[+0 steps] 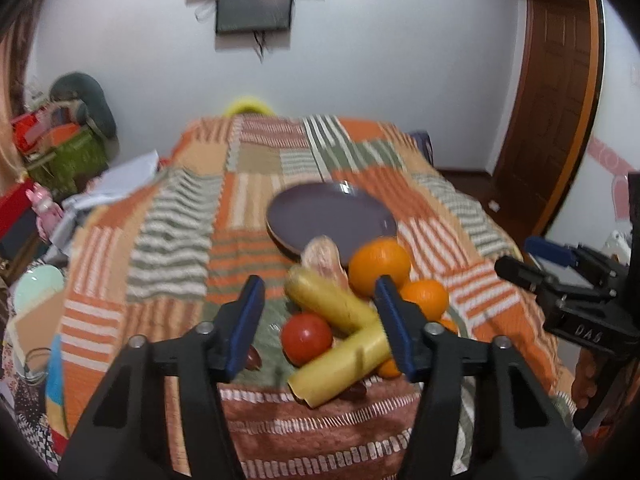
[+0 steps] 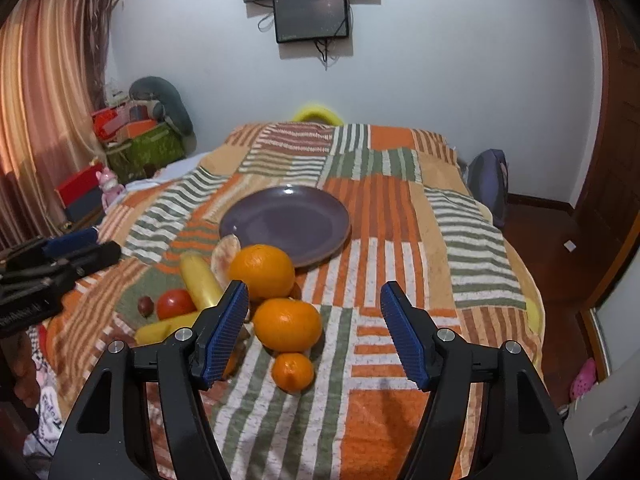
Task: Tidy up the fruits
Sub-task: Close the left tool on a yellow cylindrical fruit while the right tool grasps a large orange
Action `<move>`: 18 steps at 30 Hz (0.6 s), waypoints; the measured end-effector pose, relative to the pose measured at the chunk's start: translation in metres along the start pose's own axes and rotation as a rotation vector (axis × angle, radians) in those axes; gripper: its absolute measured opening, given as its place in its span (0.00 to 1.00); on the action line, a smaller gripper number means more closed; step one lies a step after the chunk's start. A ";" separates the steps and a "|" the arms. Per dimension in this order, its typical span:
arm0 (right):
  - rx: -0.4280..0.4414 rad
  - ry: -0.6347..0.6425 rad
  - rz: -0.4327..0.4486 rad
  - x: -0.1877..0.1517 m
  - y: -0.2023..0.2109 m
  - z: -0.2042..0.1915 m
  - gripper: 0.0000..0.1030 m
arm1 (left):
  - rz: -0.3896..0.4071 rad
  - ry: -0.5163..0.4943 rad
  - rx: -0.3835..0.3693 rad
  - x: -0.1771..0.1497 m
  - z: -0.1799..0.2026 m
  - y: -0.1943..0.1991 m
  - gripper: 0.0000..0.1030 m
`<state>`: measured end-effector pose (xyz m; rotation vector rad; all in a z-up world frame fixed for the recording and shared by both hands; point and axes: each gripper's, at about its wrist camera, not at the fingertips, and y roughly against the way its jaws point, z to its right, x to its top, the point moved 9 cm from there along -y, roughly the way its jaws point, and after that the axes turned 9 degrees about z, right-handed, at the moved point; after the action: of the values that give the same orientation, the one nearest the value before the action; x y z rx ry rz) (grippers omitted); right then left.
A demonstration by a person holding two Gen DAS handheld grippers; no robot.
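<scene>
Patchwork bedspread (image 2: 400, 216) in orange, green and cream stripes covers a bed in a white-walled room, with a dark screen (image 2: 310, 16) mounted on the far wall and a curtain (image 2: 44, 112) at left. An empty purple plate (image 2: 286, 224) sits mid-bed. Just in front of it lies a cluster of fruit: a large orange (image 2: 262, 272) touching the plate's near rim, a second orange (image 2: 287, 325) below it, and a small one (image 2: 293, 372) nearest the camera. To their left are two bananas (image 1: 330, 300) crossing each other, a red tomato (image 1: 306, 338) beside them, and a small dark fruit (image 2: 145, 306) farther left. A pale, rounded item (image 1: 322, 258) leans against the plate's rim; what it is cannot be told.

Left gripper (image 1: 320, 320) hovers over the bananas and tomato, blue pads apart, clamping nothing. Right gripper (image 2: 314, 332) hovers over the oranges, pads also apart and holding nothing.
</scene>
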<state>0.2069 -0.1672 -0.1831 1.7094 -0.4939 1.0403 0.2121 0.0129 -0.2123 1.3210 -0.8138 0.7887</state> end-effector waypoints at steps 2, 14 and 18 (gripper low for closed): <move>0.011 -0.006 -0.026 -0.005 -0.005 0.001 0.63 | -0.047 -0.010 -0.025 -0.013 0.005 -0.011 0.49; 0.060 -0.030 -0.132 -0.034 -0.029 -0.001 0.63 | -0.231 -0.066 -0.108 -0.066 0.025 -0.046 0.58; 0.076 -0.039 -0.155 -0.040 -0.036 0.000 0.63 | -0.241 -0.098 -0.106 -0.072 0.028 -0.054 0.63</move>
<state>0.2120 -0.1591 -0.2357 1.8078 -0.3442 0.9261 0.2204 -0.0224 -0.2998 1.3404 -0.7457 0.4878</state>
